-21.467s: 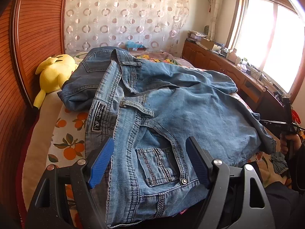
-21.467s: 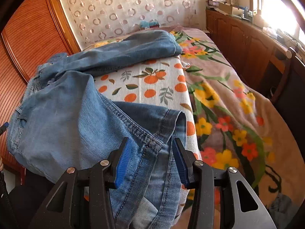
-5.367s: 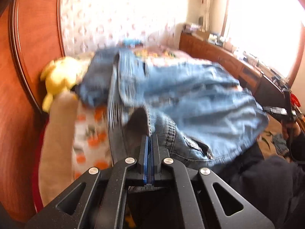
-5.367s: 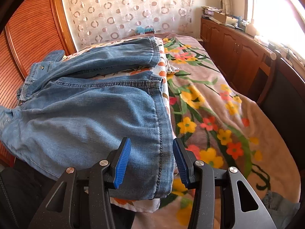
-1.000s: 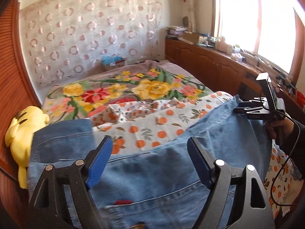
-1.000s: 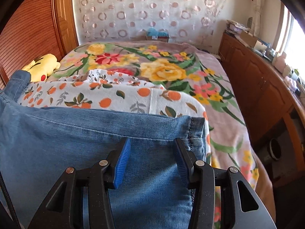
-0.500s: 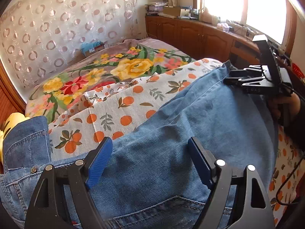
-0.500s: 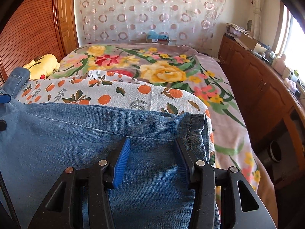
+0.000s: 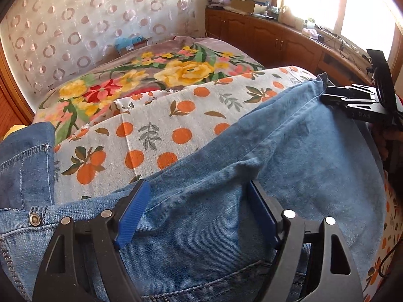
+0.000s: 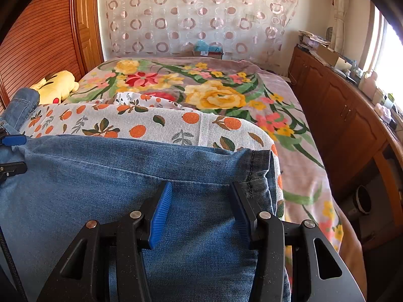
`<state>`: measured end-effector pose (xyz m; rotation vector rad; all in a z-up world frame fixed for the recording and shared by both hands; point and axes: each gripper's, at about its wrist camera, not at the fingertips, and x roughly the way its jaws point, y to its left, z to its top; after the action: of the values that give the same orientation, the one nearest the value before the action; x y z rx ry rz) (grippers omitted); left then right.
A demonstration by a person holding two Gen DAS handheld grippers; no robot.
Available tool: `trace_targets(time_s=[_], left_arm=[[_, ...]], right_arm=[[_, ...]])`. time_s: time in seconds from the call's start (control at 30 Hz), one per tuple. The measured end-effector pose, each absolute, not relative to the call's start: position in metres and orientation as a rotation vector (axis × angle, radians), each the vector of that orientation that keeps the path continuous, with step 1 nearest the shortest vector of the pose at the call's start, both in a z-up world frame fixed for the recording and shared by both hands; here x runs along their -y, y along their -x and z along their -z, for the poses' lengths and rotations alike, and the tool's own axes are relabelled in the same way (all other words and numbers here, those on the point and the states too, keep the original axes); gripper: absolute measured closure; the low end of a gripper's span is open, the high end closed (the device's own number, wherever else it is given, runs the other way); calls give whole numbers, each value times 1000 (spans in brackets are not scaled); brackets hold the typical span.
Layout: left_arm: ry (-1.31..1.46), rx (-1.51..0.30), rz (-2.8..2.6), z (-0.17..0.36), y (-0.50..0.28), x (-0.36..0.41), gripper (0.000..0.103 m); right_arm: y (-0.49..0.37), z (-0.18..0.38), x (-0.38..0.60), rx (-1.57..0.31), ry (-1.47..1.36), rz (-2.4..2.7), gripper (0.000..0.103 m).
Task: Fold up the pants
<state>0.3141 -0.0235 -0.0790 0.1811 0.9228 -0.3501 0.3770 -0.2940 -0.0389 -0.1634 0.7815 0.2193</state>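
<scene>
Lower now than a second ago, the left gripper [image 9: 199,210] hangs just over the faded blue denim pants [image 9: 289,156], jaws spread wide around a soft ridge of cloth without pinching it. Those pants lie folded across the orange-print sheet [image 9: 161,115] on the flowered bed [image 10: 297,156]. By the hem, the right gripper [image 10: 199,209] holds its jaws half apart, gripping nothing.
</scene>
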Motion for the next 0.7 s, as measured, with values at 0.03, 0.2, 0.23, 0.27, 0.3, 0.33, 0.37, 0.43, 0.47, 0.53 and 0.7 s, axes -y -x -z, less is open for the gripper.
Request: trace_targets(time_s=[0.03, 0.2, 0.23, 0.27, 0.3, 0.33, 0.37, 0.43, 0.47, 0.53, 0.7], left_arm=[[-188, -921, 346, 79, -313, 25, 23], [-194, -921, 340, 80, -313, 26, 21], [-191, -923, 341, 80, -312, 26, 21], [-190, -923, 340, 80, -313, 25, 21], [-193, -922, 338, 80, -313, 26, 21], [-196, -921, 336, 80, -313, 26, 21], [-196, -921, 335, 80, -314, 26, 21], [-193, -925, 337, 80, -313, 26, 21], [-193, -926, 337, 80, -313, 26, 21], [-194, -927, 337, 80, -313, 26, 21], [-200, -924, 334, 80, -313, 26, 20]], right_arm=[[-377, 39, 294, -781, 163, -220, 54], [-375, 37, 297, -777, 154, -231, 54], [-371, 36, 299, -775, 151, -238, 54], [-366, 34, 302, -774, 135, -243, 53], [-358, 30, 306, -770, 105, -243, 54], [-350, 26, 311, -765, 83, -233, 53], [-340, 21, 316, -755, 69, -216, 53], [-317, 14, 328, -729, 46, -183, 53], [-304, 11, 335, -718, 32, -169, 53], [-283, 12, 346, -716, 30, -119, 53], [-240, 28, 375, -778, 10, -49, 53]])
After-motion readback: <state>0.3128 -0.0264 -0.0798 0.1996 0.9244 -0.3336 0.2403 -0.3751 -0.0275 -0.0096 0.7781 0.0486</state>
